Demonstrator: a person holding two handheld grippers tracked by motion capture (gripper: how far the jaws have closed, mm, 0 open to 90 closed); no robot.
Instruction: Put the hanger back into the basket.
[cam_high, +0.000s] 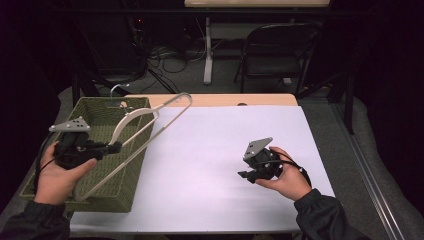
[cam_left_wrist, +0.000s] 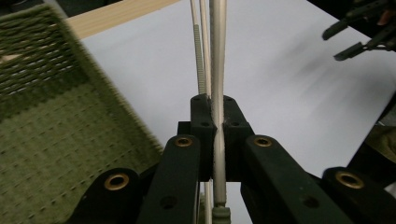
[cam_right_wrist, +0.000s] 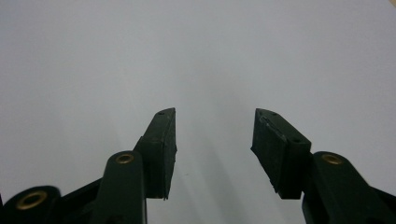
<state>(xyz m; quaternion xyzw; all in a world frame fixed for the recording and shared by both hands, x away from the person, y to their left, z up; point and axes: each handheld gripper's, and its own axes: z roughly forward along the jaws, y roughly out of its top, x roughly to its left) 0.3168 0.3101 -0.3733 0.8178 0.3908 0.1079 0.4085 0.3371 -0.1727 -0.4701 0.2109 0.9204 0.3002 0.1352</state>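
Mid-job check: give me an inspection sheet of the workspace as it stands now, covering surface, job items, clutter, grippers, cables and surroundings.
Surface: white sheet over a wooden table; bare where visible.
Job's things: cream hanger held tilted over the green woven basket, its metal hook toward the far rim; basket sits at the table's left edge.
Clutter: nothing seen.
Grippers: left gripper shut on the hanger's thin bar; right gripper open, holding nothing, over the sheet.
Cables: a black cable trails from the right gripper across the hand.
Surroundings: dark room; folding chair, a white table leg and loose floor cables beyond the table.
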